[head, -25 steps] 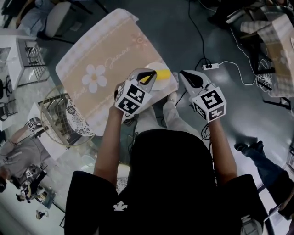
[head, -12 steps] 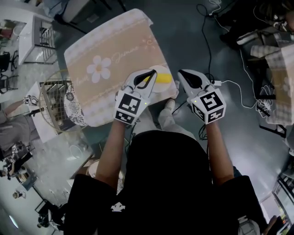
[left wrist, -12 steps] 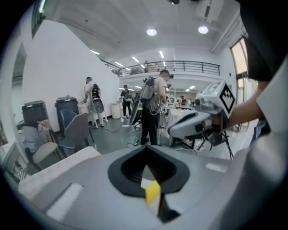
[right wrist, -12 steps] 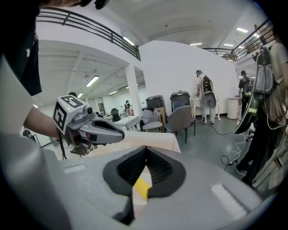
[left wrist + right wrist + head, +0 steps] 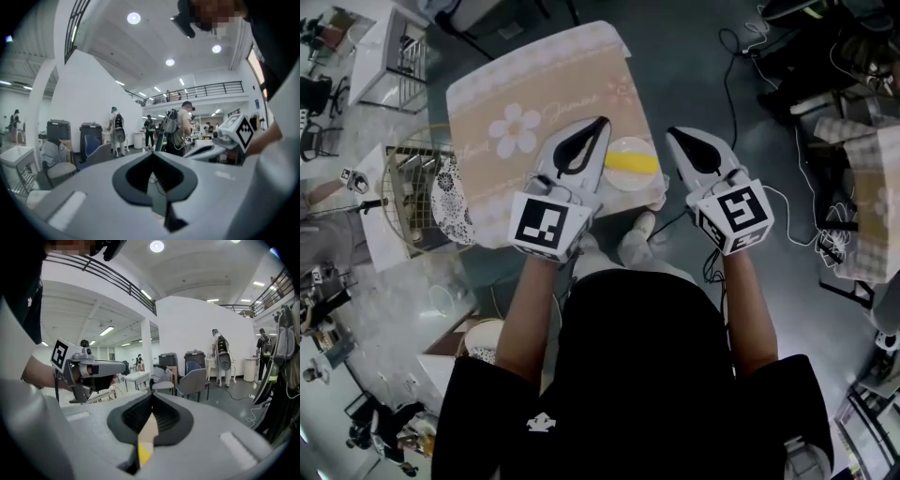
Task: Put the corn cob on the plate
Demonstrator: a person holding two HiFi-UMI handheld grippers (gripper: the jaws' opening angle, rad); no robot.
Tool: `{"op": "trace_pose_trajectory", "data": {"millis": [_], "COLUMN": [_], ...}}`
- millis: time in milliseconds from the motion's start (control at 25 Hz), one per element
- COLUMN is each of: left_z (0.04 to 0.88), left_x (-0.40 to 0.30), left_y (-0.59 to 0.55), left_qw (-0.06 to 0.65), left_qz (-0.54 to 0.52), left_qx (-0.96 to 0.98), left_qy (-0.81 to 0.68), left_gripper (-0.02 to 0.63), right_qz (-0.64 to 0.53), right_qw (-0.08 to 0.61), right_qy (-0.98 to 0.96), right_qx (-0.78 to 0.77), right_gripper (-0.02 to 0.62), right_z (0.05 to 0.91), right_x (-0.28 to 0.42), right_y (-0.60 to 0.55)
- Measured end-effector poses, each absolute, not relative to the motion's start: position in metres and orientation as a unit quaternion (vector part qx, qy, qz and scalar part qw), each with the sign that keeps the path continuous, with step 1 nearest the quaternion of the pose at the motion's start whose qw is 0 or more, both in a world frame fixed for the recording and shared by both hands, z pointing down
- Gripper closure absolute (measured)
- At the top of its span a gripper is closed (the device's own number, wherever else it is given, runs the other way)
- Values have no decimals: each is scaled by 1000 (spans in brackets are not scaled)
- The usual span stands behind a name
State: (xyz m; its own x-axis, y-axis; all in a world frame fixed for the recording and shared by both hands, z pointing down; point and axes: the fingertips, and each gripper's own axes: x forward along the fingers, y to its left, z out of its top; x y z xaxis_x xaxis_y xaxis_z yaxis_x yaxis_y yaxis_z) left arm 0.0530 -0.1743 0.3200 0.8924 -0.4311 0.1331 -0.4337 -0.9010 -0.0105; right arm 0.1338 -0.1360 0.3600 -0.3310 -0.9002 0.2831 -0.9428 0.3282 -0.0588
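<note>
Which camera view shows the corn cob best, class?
The head view: the whole corn cob lies across the plate, unobstructed. The right gripper view shows only a yellow sliver of it through the gap under its jaws; the left gripper view shows none of it.

A beige tablecloth (image 5: 502,84) printed with a white flower (image 5: 516,129) covers the table. A round wire basket (image 5: 408,192) stands just beside its left edge. Two dark bins (image 5: 90,133) stand against a white wall, with people (image 5: 116,129) near them and a grey chair (image 5: 194,380) on the floor.
</note>
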Motion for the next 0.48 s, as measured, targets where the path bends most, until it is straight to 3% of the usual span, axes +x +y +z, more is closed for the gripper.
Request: {"op": "trace_pose_trajectory", "data": {"millis": [480], "left_z": [269], "left_x": [5], "left_y": [-161], "left_qw": [8], "left_qz": [14], "left_qx": [971], "left_qy": [-237], "left_gripper": [597], "right_qz": [33], "right_qw": [57], "right_qy": [-805], "right_qx": [589], "right_gripper": [594], "right_z": [288], "right_x": [83], "right_y": [-134]}}
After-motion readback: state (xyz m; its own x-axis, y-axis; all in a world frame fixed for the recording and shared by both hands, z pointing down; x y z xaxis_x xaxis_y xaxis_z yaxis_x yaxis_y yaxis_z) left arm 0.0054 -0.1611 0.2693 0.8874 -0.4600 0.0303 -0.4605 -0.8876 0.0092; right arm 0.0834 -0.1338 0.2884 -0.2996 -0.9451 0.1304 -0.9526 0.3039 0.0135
